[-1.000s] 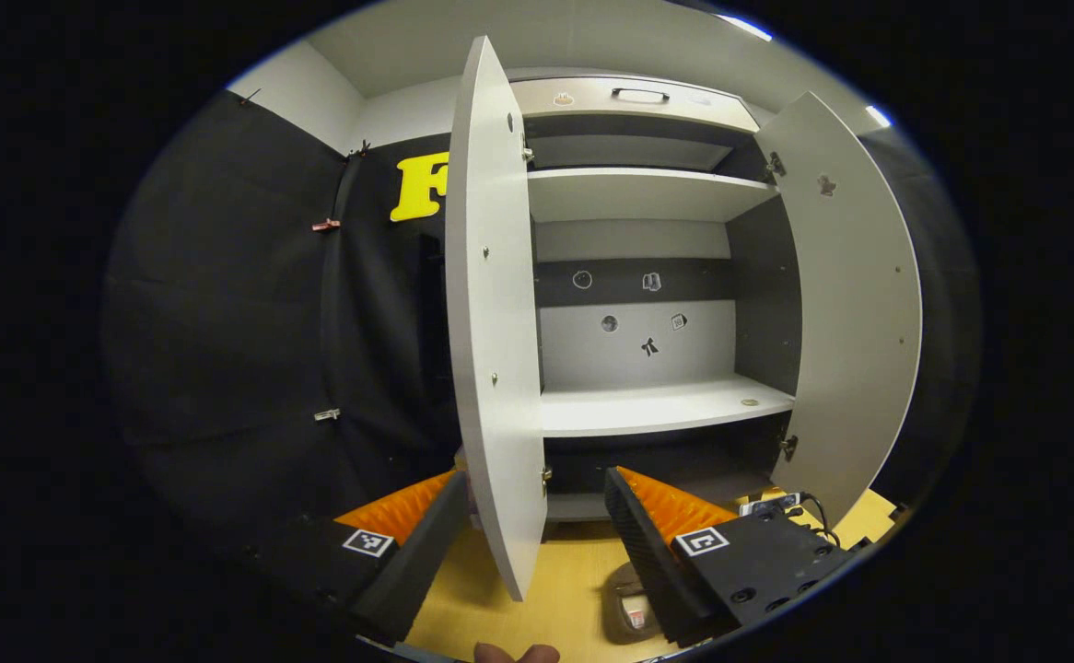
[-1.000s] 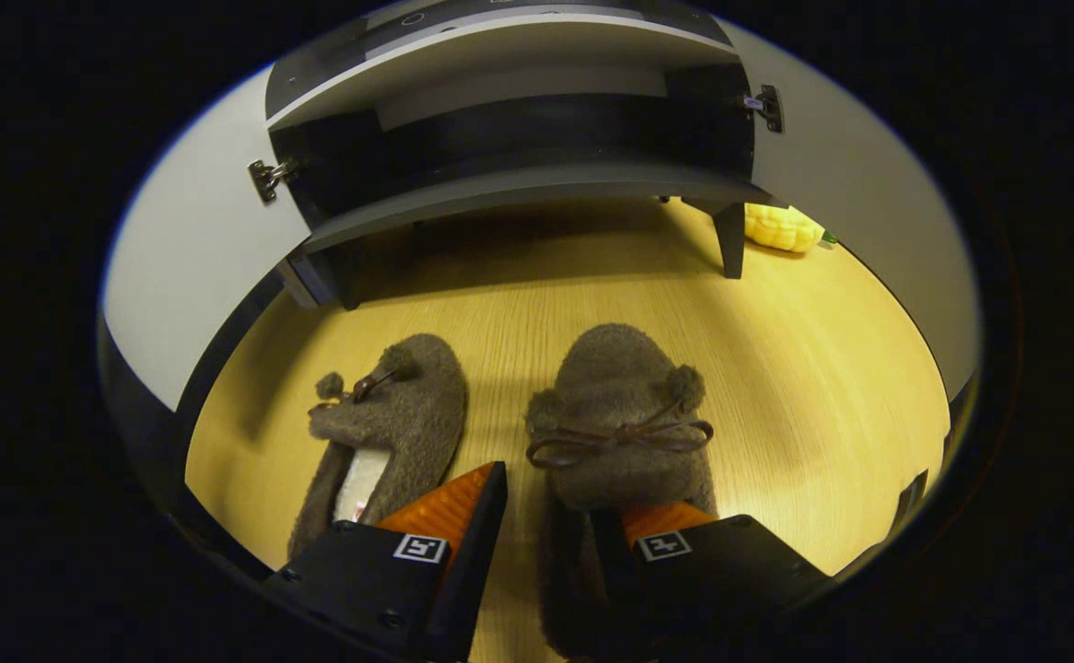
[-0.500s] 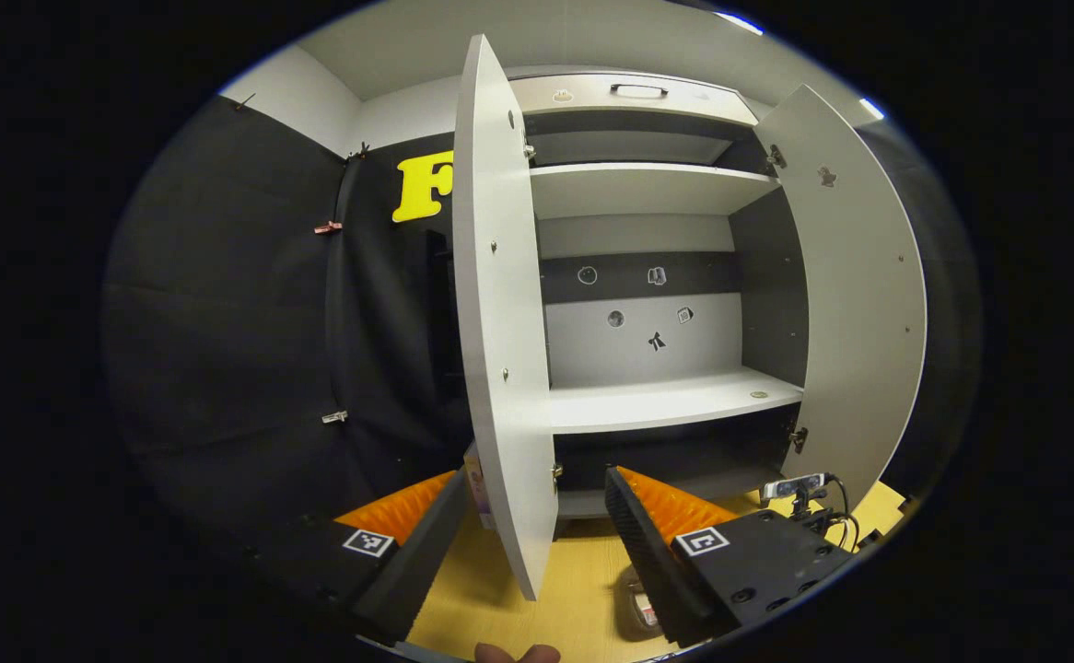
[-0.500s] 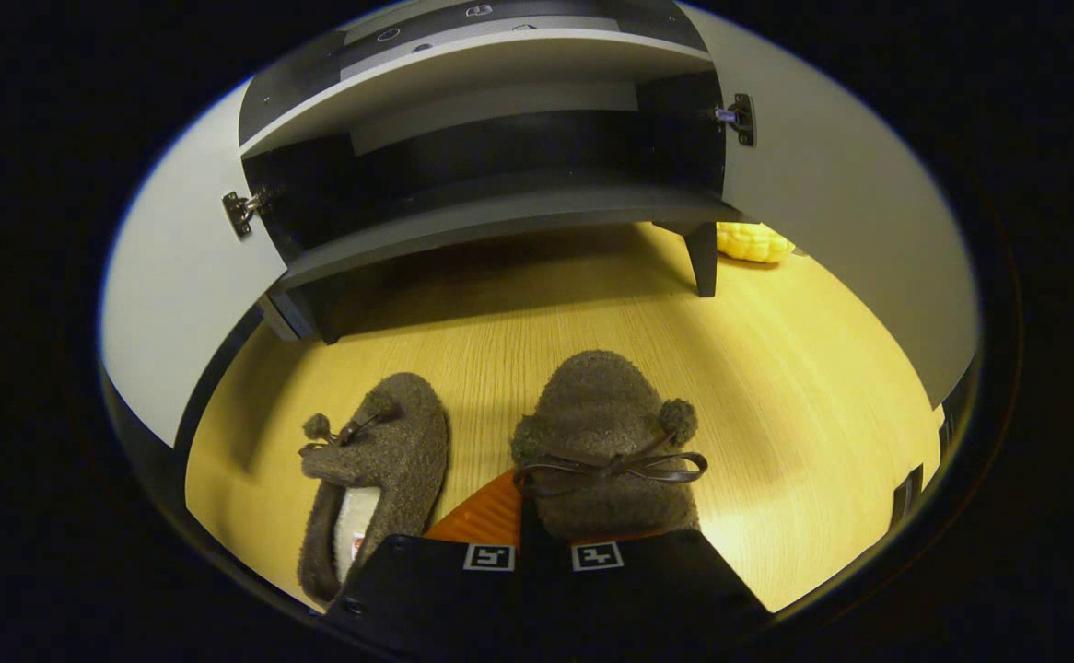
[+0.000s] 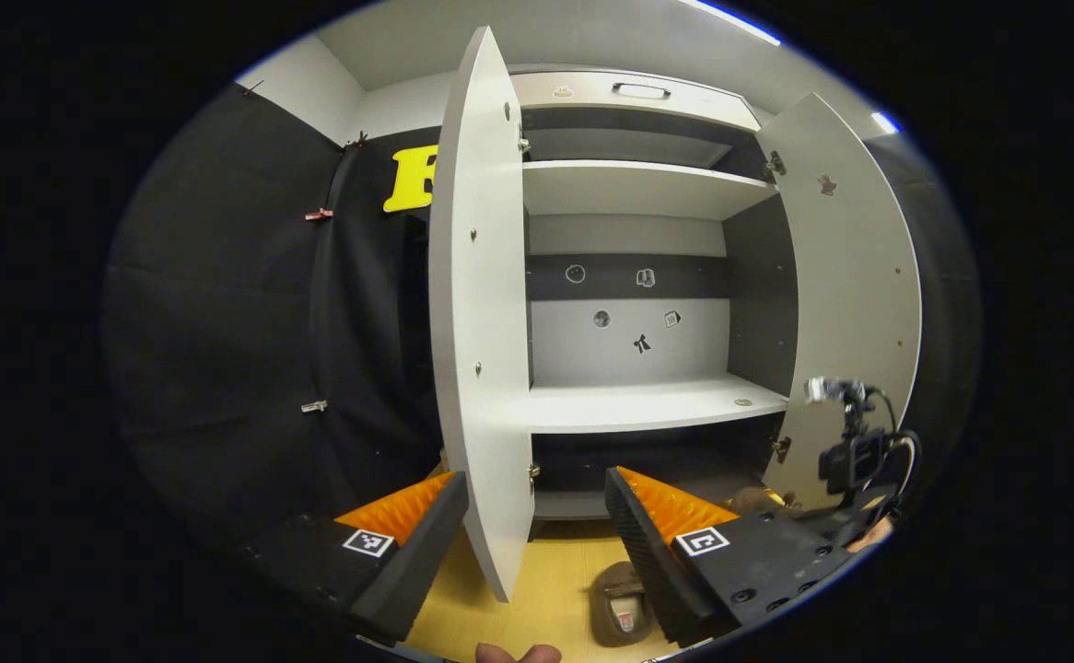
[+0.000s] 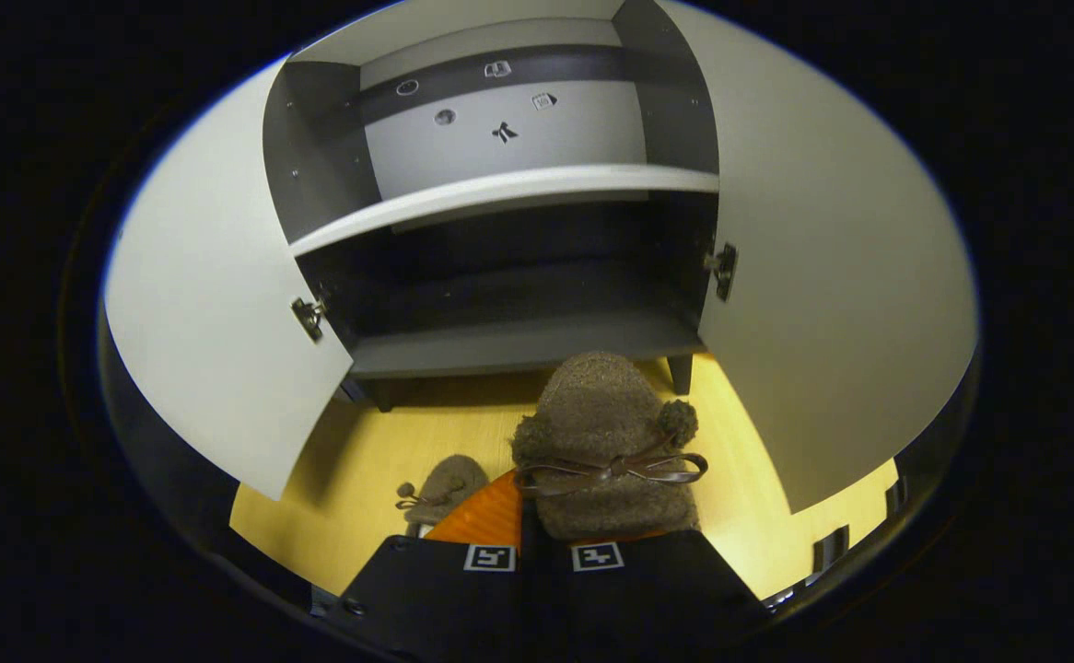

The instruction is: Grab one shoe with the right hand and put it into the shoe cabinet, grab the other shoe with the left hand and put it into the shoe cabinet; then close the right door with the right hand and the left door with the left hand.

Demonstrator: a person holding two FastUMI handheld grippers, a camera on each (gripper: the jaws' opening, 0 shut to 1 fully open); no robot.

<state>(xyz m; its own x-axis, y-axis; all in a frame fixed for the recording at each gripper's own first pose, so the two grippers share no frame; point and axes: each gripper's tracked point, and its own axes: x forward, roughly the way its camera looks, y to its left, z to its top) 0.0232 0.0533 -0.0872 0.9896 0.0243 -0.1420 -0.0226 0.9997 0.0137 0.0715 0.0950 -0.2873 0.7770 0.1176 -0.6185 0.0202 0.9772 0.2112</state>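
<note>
Two doors of the shoe cabinet (image 5: 634,189) are seen standing open in the left gripper view, the shelves bare. The left gripper (image 5: 537,516) is held wide apart with nothing between its fingers, the left door (image 5: 480,350) between them. One shoe (image 5: 618,603) lies on the wooden floor (image 5: 546,589).

In the right gripper view, the right gripper (image 6: 520,543) is clamped on the other shoe (image 6: 603,442), which is held off the floor before the lower shelf (image 6: 519,345).

Prob. a test booth: black cloth wall (image 5: 224,322), wood-look floor (image 6: 758,516).
</note>
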